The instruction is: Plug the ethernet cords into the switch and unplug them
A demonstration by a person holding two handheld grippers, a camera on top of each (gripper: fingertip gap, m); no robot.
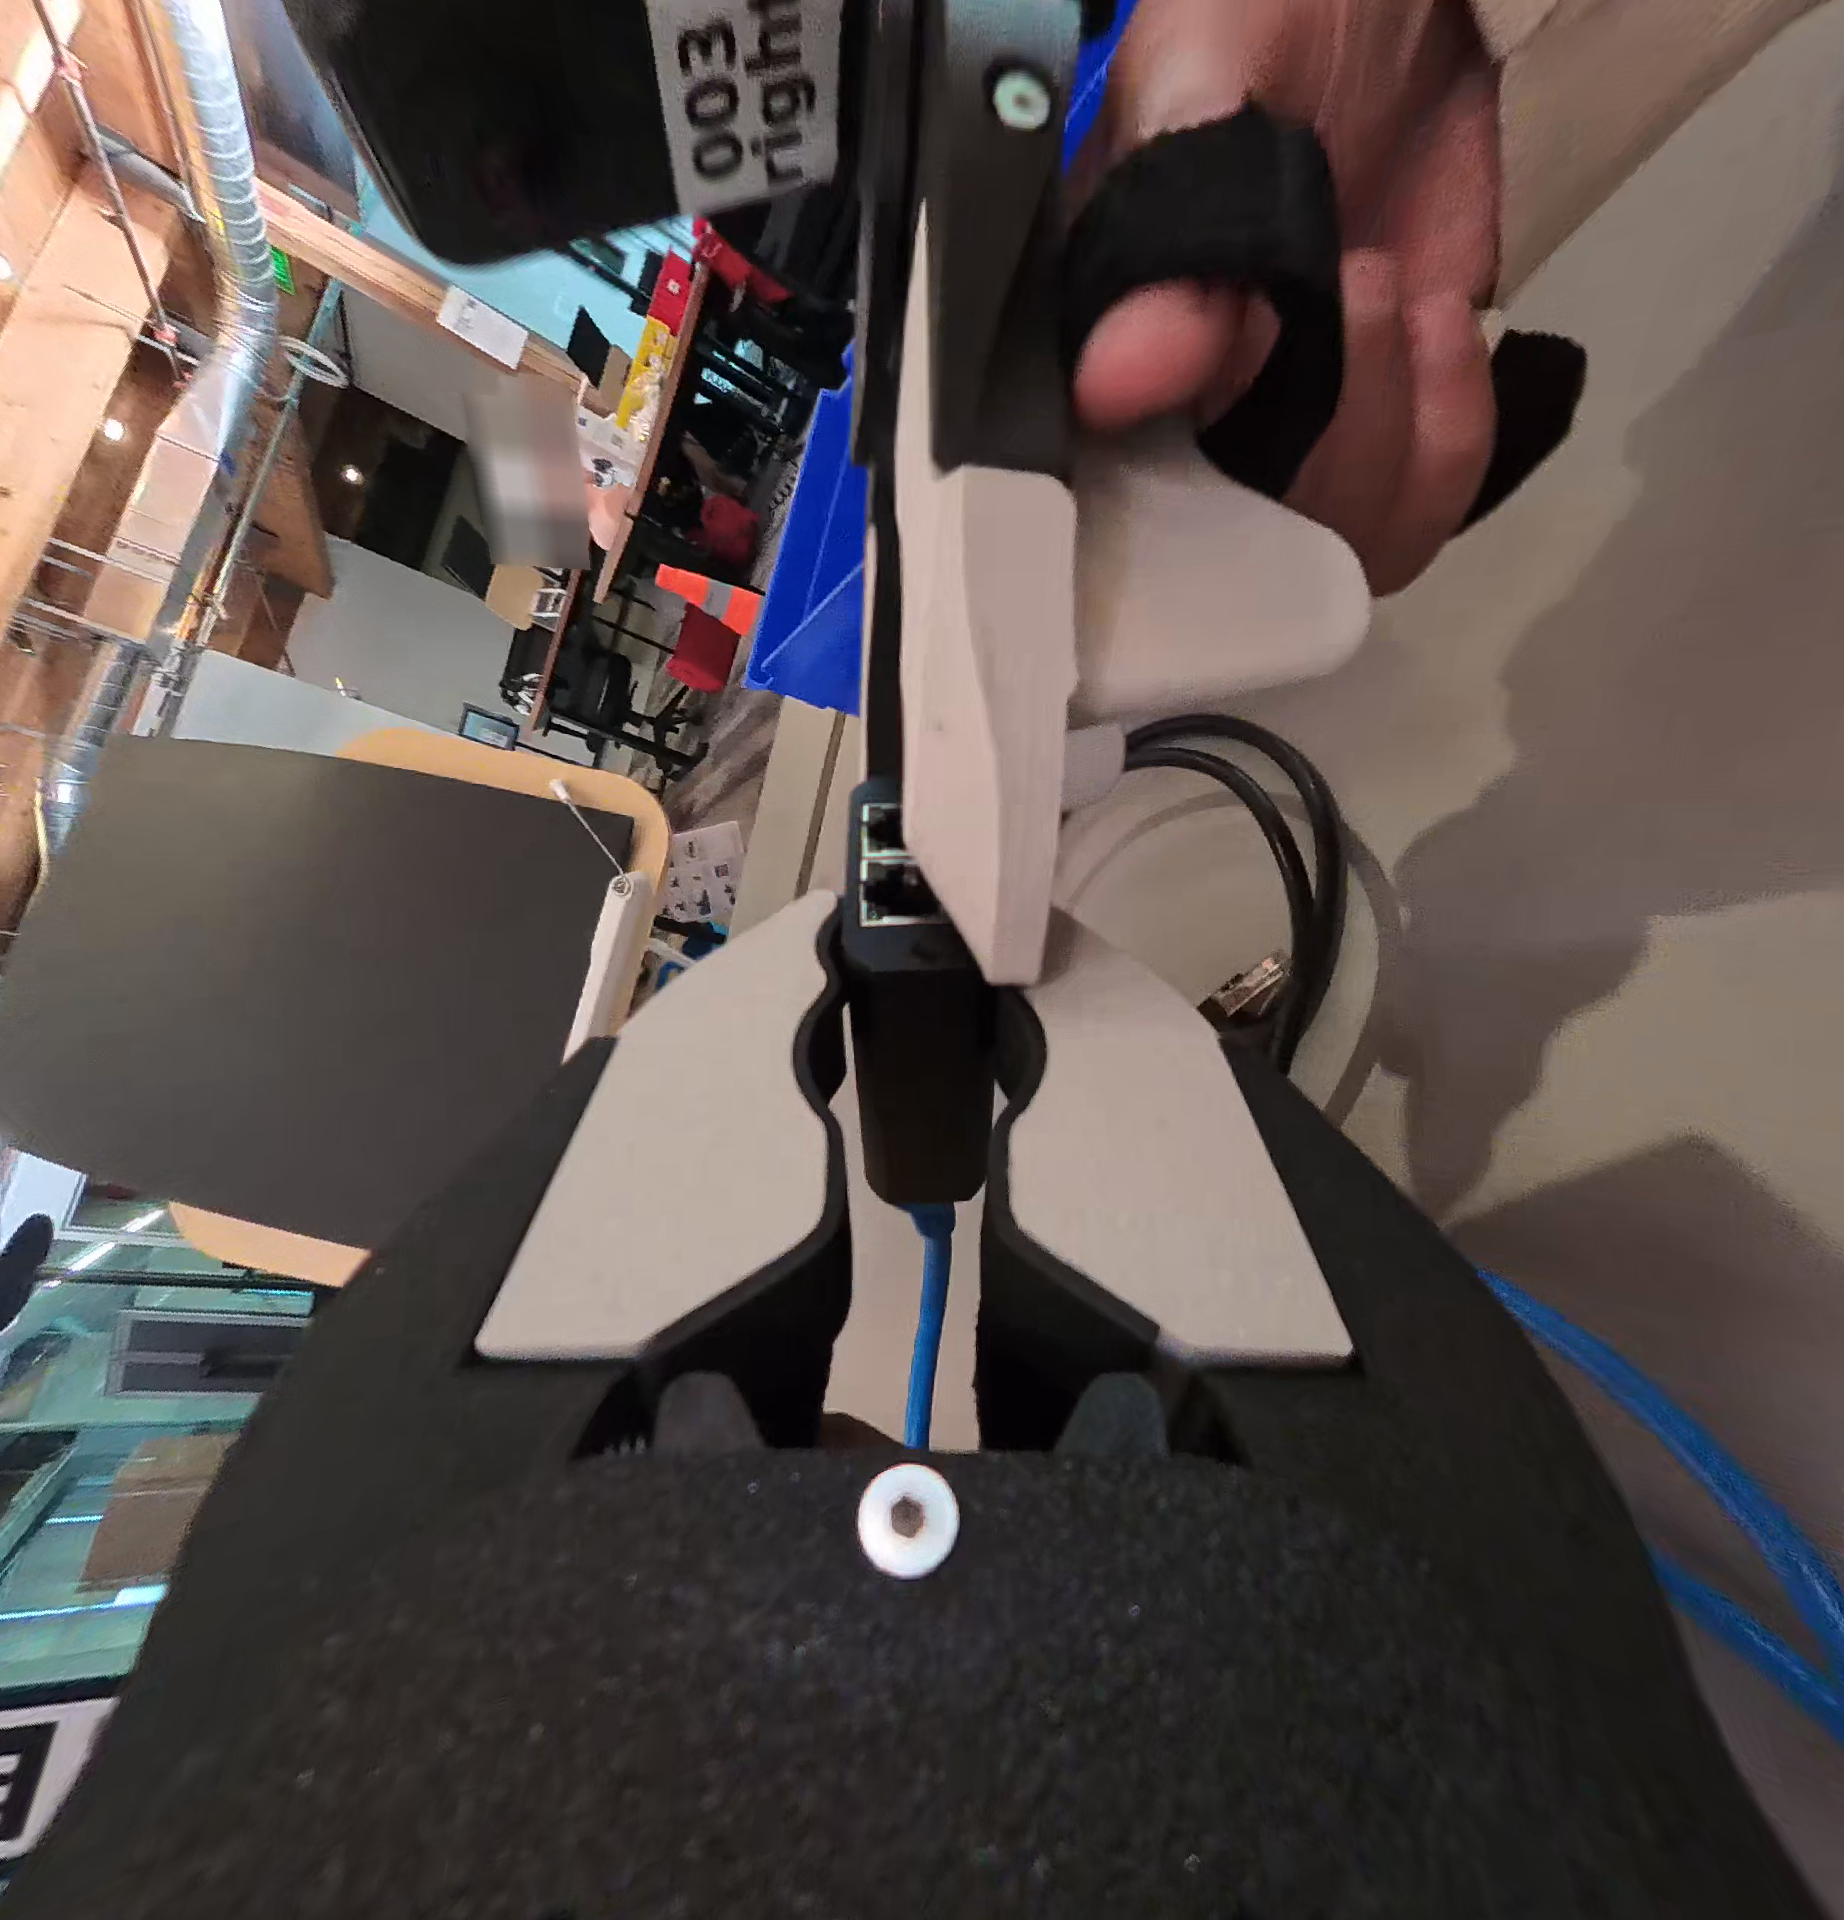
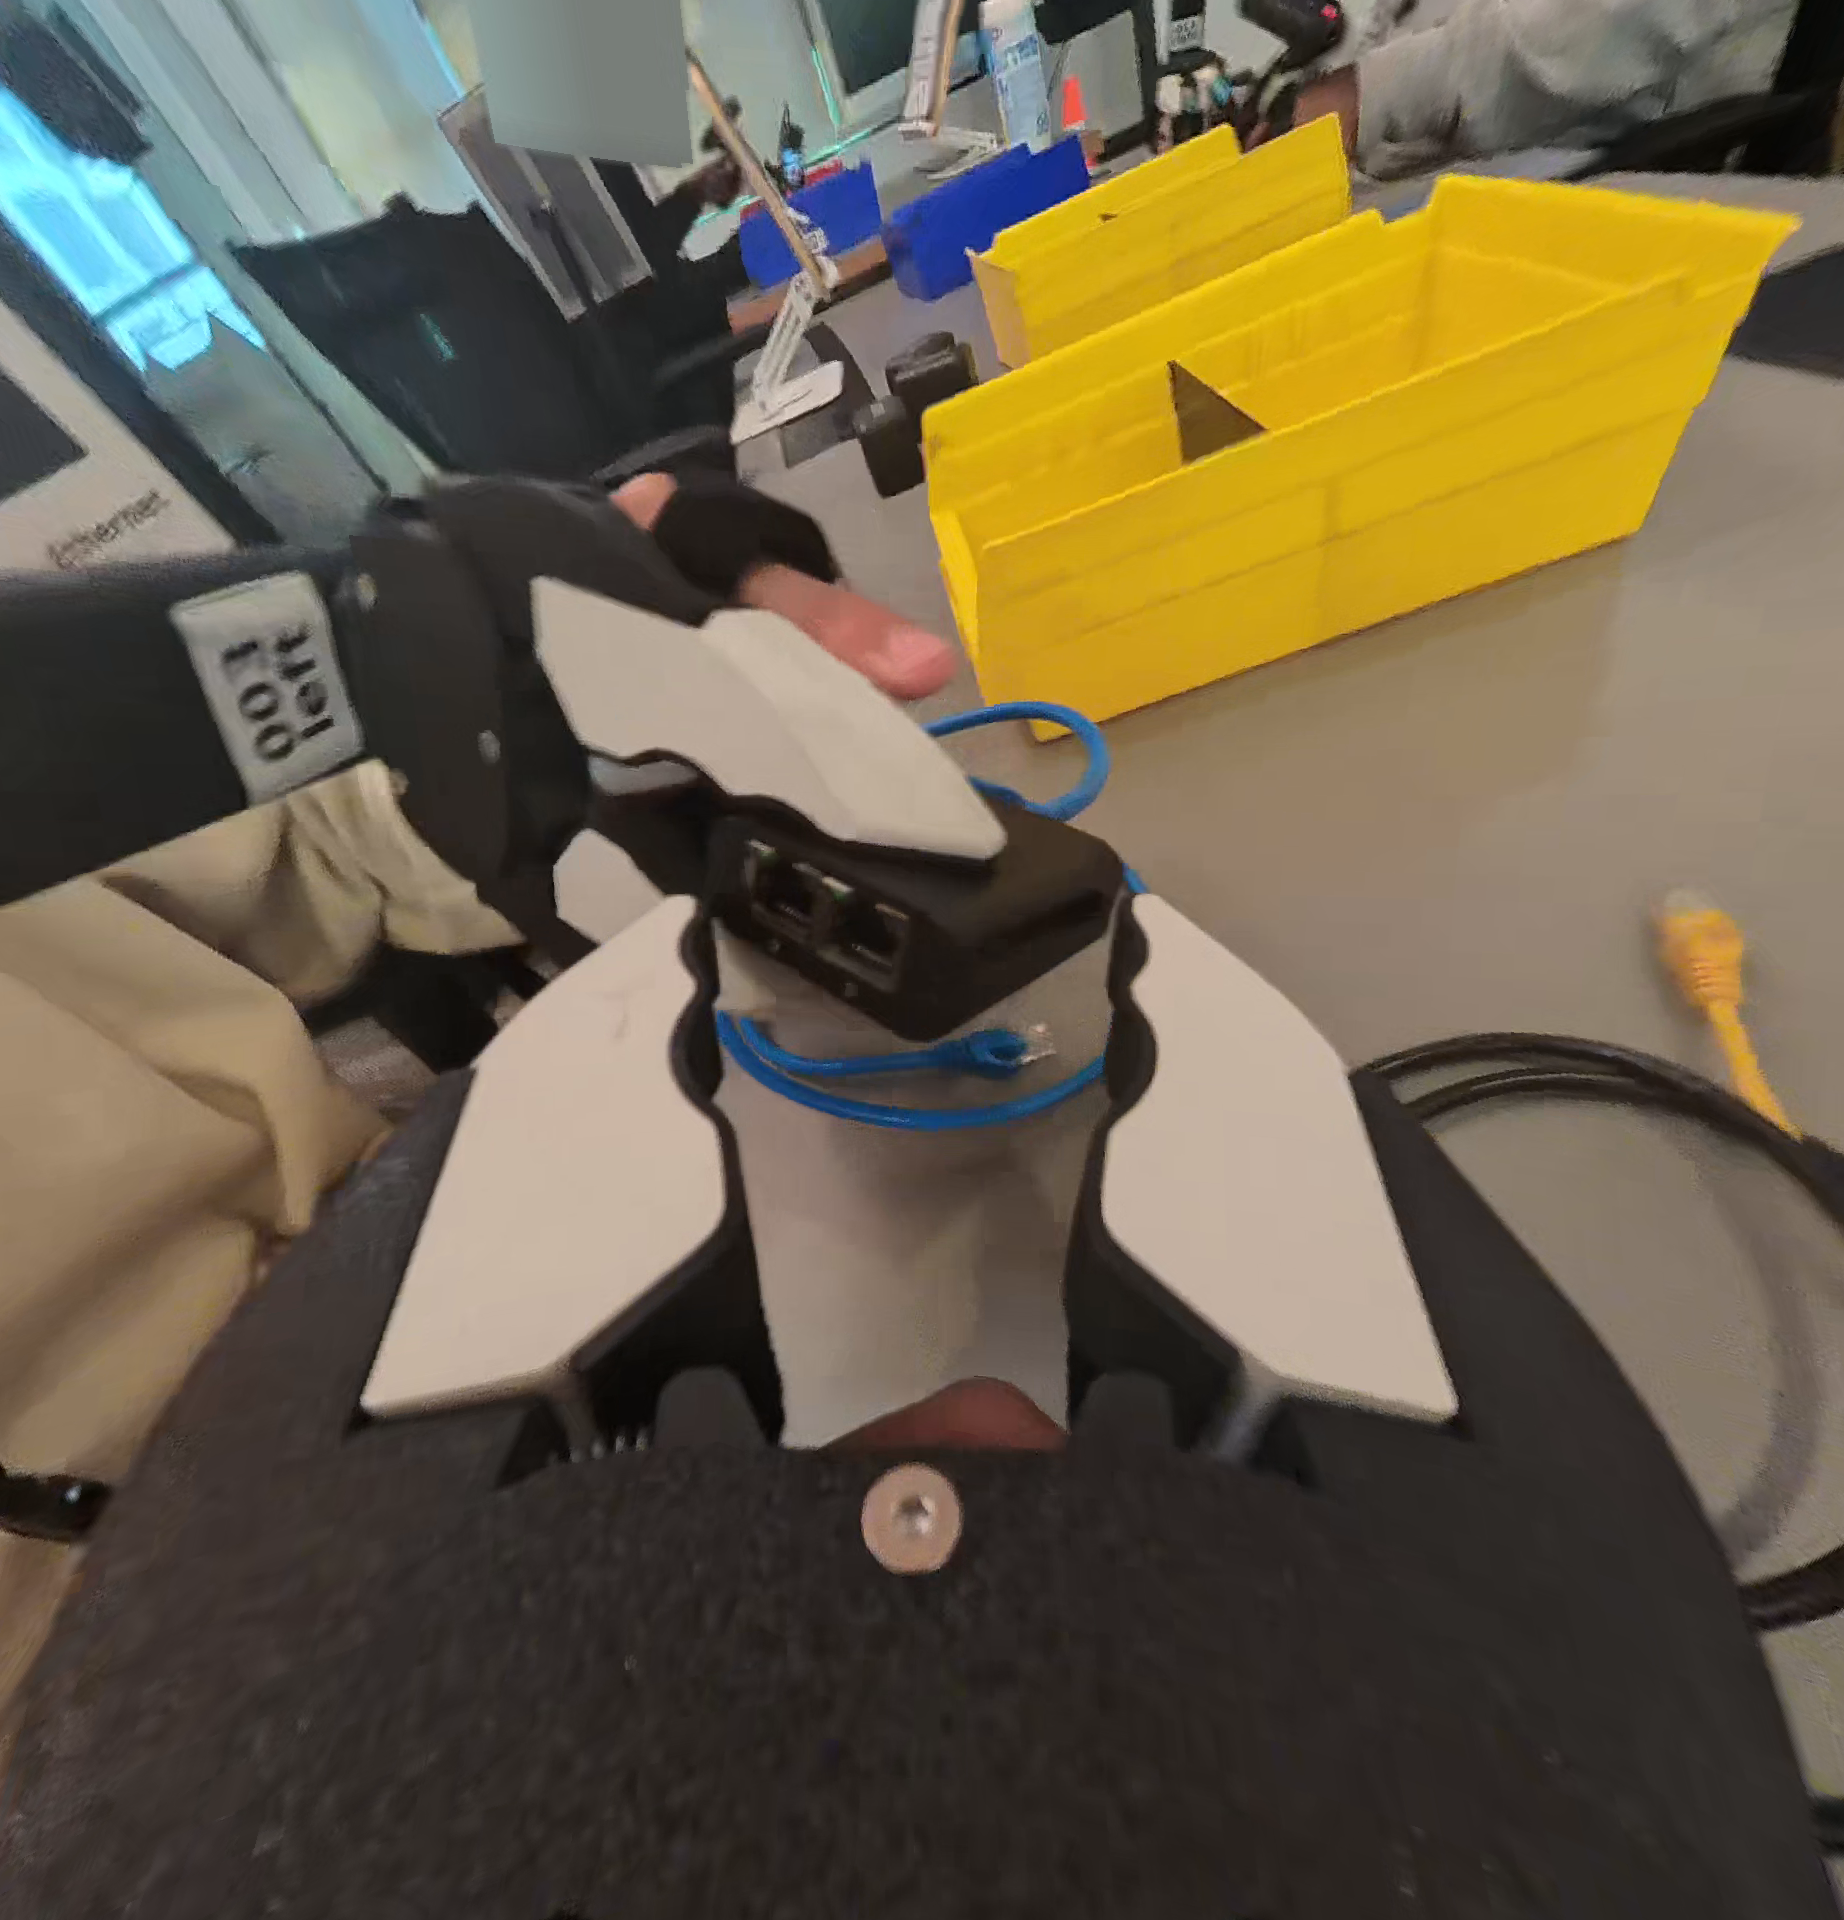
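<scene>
Both labelled: left gripper (image 1: 918, 997) clamps the switch (image 1: 913, 1070); right gripper (image 2: 907, 997) gapes wide.

The switch (image 2: 928, 925) sits between the fingers of the left gripper (image 1: 913, 1039), raised above the bench (image 2: 1417, 831). In the right wrist view the left gripper comes in from the left, one finger (image 2: 793, 748) lying on top of the switch, whose ports face the right gripper (image 2: 913, 987). That gripper's fingers stand apart on either side of the switch, just before it. A cord plug (image 2: 1001, 1051) lies on the bench beneath the switch, its cord looping behind. Right of it lies a second plug (image 2: 1702, 951), with a cable (image 2: 1624, 1070) nearer the camera. Two bins (image 2: 1313, 499) stand behind, one before the other.
</scene>
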